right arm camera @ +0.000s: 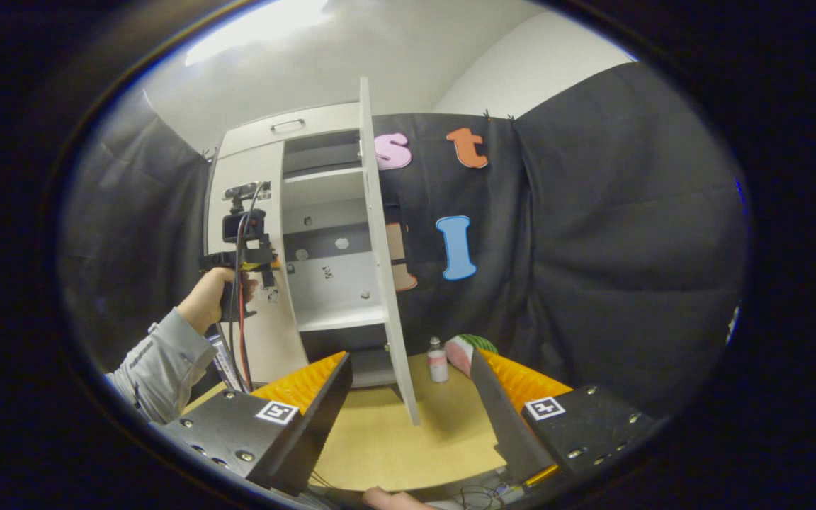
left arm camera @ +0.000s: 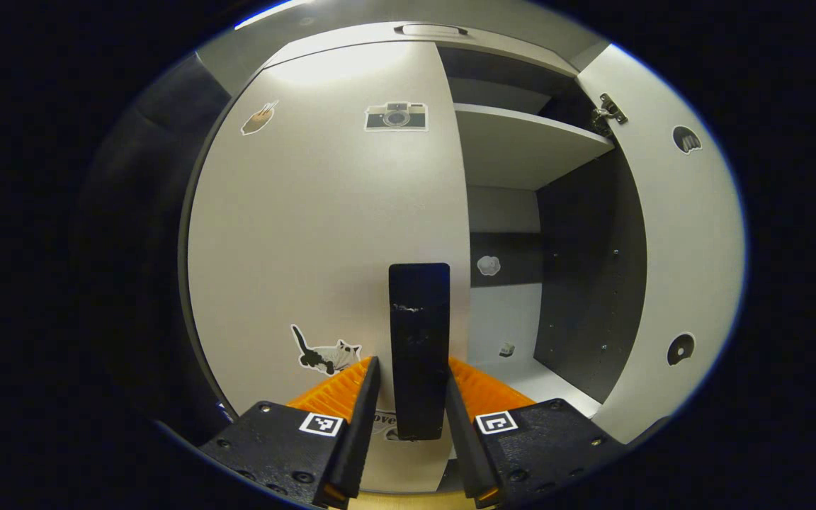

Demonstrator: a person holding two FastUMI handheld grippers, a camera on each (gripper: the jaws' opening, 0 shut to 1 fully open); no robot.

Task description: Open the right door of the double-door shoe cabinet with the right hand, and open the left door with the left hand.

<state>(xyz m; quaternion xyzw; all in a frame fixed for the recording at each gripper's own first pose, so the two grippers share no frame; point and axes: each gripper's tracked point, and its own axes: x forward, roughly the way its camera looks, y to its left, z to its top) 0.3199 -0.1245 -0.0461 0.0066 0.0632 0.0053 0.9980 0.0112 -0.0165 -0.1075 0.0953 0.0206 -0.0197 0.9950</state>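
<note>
left claw (left arm camera: 411, 397) straddles black handle (left arm camera: 418, 340) | left door (left arm camera: 323, 234) closed | right door (left arm camera: 677, 241) open

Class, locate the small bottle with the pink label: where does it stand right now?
In the right gripper view, the bottle stands upright on the wooden table, just right of the open right door and beside the watermelon-patterned object.

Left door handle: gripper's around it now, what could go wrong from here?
1. The left gripper brackets the handle loosely; it may slip off on the pull.
2. The left door is closed; a skewed pull could strain it.
3. The open right door stands near the small bottle; a bump could topple it.
</note>
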